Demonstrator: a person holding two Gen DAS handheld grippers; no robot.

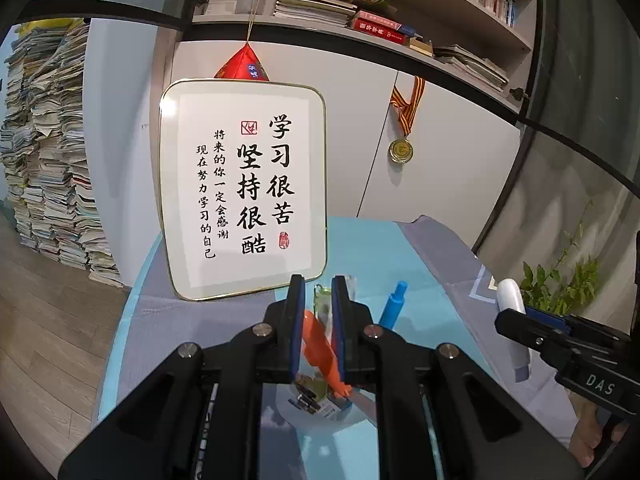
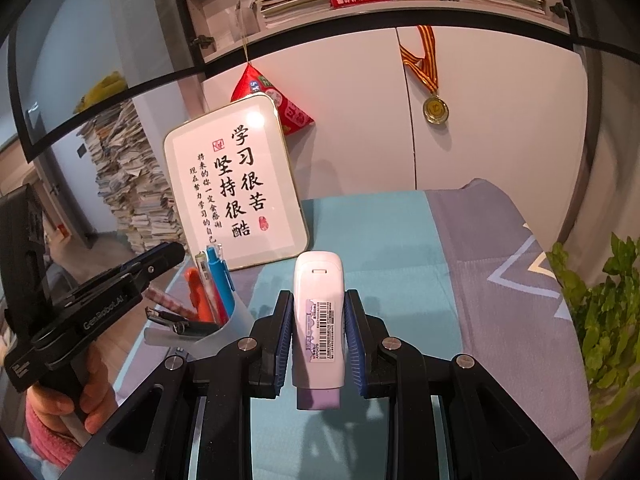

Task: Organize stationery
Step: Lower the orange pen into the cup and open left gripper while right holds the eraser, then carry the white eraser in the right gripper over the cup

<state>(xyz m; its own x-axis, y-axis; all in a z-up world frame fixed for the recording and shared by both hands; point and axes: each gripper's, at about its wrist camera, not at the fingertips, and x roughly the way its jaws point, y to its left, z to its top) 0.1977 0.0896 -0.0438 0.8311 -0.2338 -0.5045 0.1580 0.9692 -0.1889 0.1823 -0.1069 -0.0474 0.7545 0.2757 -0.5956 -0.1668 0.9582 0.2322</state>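
Left gripper (image 1: 316, 292) at 6 o'clock, fingers (image 1: 297, 320) nearly shut on the rim of a clear pen cup (image 1: 320, 396) holding an orange pen (image 1: 320, 344). Framed calligraphy (image 1: 244, 192) stands at centre; blue pen (image 1: 394, 304) and right gripper (image 1: 520, 320) with a white correction tape (image 1: 514, 320) lie toward 4 o'clock.

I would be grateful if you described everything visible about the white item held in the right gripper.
The white correction tape dispenser looks like smooth plastic, with a rounded top bearing a small slot, a barcode sticker down its face and a lilac cap at its lower end. It stands roughly upright, clamped at mid-body between the blue pads of the right gripper, held above the teal and grey cloth.
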